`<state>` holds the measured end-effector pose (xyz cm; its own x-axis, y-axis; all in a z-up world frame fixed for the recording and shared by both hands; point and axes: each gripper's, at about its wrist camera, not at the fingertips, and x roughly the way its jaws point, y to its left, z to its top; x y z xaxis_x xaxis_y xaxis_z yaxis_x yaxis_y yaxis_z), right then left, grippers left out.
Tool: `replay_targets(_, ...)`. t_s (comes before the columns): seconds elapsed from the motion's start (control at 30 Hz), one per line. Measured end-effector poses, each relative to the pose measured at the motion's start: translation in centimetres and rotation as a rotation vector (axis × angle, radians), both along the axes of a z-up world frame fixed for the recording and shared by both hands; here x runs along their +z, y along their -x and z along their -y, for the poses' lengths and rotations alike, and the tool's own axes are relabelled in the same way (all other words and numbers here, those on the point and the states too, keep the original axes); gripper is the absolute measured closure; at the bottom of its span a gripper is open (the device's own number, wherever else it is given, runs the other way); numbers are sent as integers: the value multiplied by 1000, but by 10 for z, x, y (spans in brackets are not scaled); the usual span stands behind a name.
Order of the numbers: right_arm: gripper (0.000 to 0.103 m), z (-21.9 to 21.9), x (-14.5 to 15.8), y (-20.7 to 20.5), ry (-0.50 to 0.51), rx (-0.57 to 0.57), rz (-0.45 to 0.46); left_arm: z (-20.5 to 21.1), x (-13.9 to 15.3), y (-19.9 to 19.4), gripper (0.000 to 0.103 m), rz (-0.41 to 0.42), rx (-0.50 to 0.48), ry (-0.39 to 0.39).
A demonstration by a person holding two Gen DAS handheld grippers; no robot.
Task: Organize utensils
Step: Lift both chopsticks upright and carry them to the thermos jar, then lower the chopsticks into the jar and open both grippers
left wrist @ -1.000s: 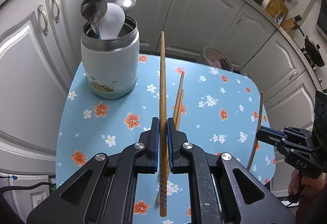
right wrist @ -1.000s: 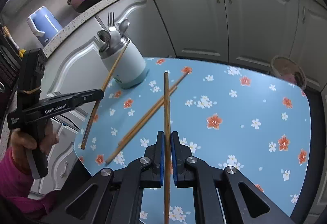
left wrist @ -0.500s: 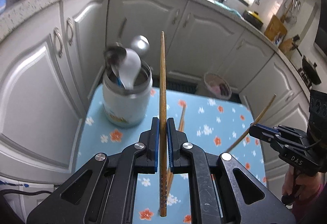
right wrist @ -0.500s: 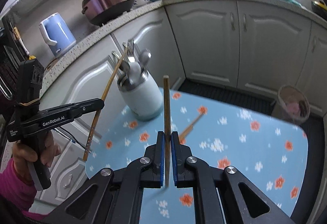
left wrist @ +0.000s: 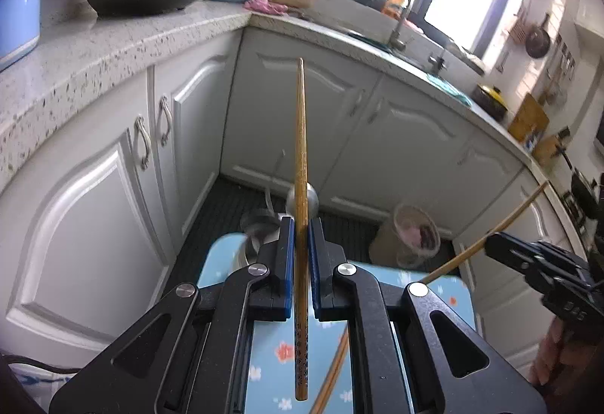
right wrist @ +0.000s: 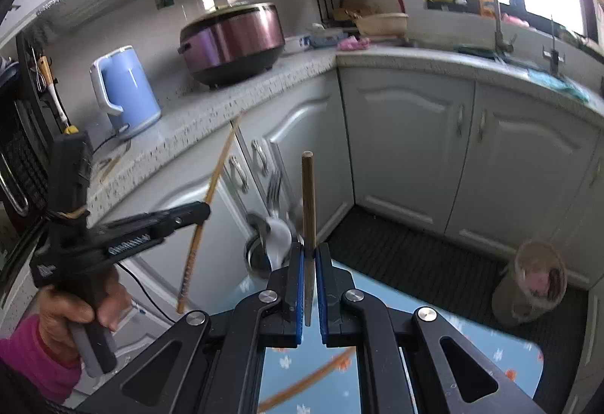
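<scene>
Chopsticks airborne: your left gripper (left wrist: 300, 259) fingers clamp one chopstick (left wrist: 301, 134), right gripper (right wrist: 309, 276) fingers clamp another (right wrist: 308, 187). Next, tip each down into the holder (right wrist: 260, 255).

Both grippers: black plastic linkage frames, triangular cutouts, silver round screw heads at pivots, blue pads lining the inner fingers. Left gripper (right wrist: 202, 212) has a pistol-style grey handle, white lettering on the side, blurred. Left hand (right wrist: 81, 304): bare skin, magenta sleeve at wrist. Right gripper (left wrist: 490, 248) carries white markings, unreadable.
</scene>
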<state>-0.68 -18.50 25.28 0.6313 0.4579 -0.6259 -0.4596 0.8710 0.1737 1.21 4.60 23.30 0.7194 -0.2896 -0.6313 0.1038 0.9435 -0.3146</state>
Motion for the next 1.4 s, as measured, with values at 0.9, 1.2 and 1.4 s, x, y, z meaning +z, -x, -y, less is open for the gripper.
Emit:
replay_targets(0.9,98,-59,-15,-88,-9,71,-52,7,-42,-45,97,278,202,-64)
replay_targets(1.2,98,-56,-35,-91,-9,75,-94,12,-60,-51,97,292,202,-70)
replay_targets(1.4,98,-54,-49,-92,-8,77,-126,15,-71,-48,97,307,214,-74)
